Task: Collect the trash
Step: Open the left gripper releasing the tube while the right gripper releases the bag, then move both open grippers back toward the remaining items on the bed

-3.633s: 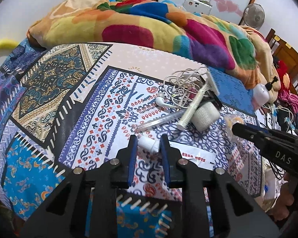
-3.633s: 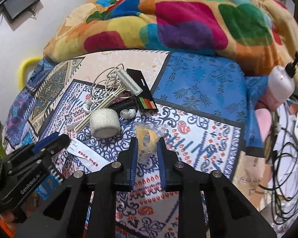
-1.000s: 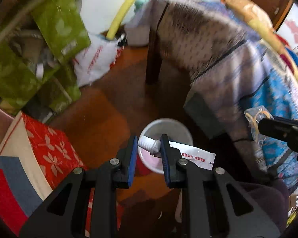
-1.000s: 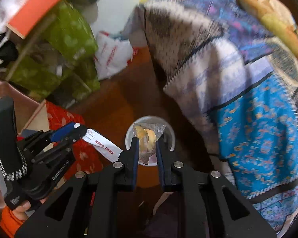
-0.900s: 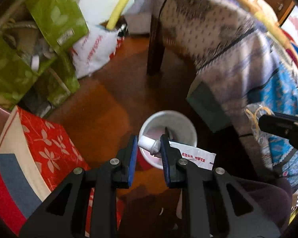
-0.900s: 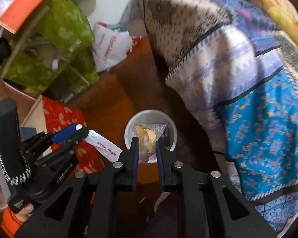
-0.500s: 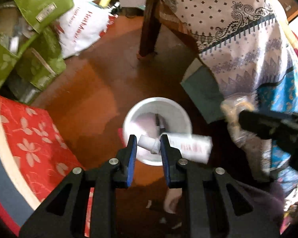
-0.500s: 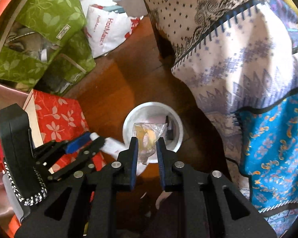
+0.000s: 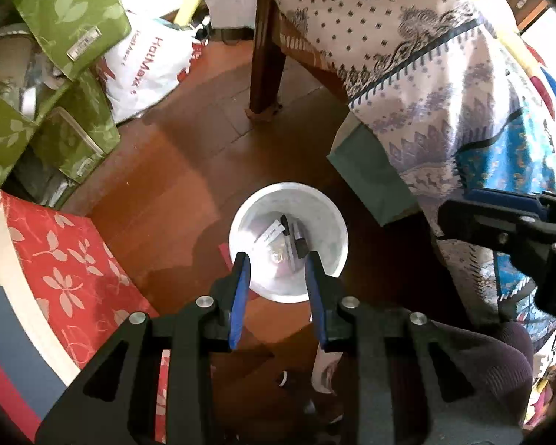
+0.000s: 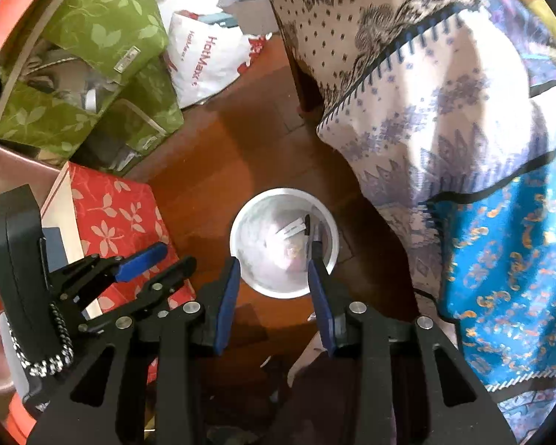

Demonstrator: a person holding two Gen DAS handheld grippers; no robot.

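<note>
trash (image 9: 278, 239) lies in the white bin (image 9: 330, 218) — both tools' jaws just opened, empty.

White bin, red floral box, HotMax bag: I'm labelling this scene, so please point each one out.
White bin (image 9: 335, 218): left wrist view, on its right inner wall.
Red floral box (image 9: 66, 259): left wrist view, on its patterned top face.
HotMax bag (image 10: 204, 59): right wrist view, on its white printed side.

Both jaws have just been opening: the left gripper (image 9: 278, 256) is no longer holding its tube, the right gripper (image 10: 274, 254) its wrapper; both now lying in the white bin (image 9: 330, 222).
</note>
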